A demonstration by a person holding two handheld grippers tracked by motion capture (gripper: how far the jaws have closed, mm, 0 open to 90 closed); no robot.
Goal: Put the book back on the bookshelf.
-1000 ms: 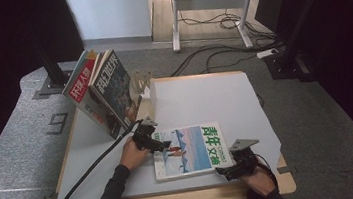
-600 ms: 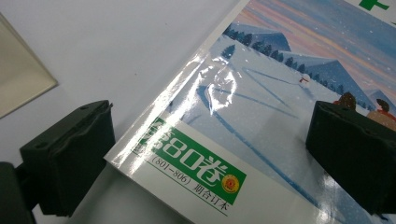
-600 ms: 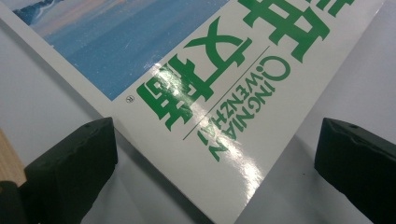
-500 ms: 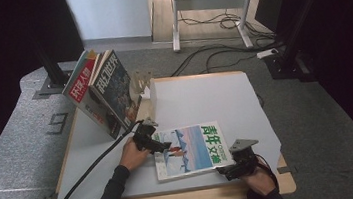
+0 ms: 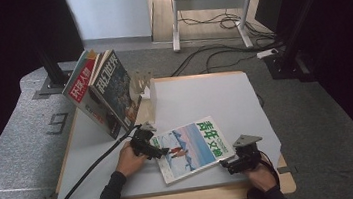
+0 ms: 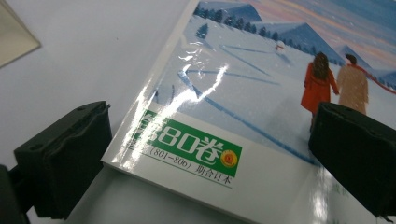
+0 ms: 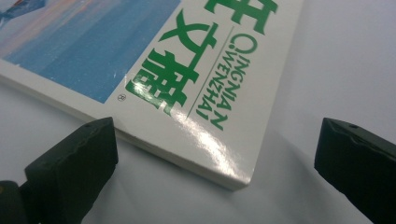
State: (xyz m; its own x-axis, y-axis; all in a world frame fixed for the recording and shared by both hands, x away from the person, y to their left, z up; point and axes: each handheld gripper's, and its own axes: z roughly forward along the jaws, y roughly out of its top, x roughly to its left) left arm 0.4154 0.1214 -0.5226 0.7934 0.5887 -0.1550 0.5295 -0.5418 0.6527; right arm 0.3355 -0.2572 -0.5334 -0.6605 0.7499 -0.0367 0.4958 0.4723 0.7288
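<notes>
Magazine (image 5: 190, 148): flat on the tabletop (image 5: 204, 96), near front edge, long axis slanting from near-left to far-right; left gripper (image 5: 154, 152) at its left corner, fingers wide; right gripper (image 5: 226, 164) at its right corner, fingers wide; left gripper view shows a green label (image 6: 187, 148).

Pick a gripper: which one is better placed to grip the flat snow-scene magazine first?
Left, probably. The left gripper has its open jaws astride a corner of the glossy snow-scene magazine, one over the cover. The right gripper is open too, but the corner lies just ahead of it.
</notes>
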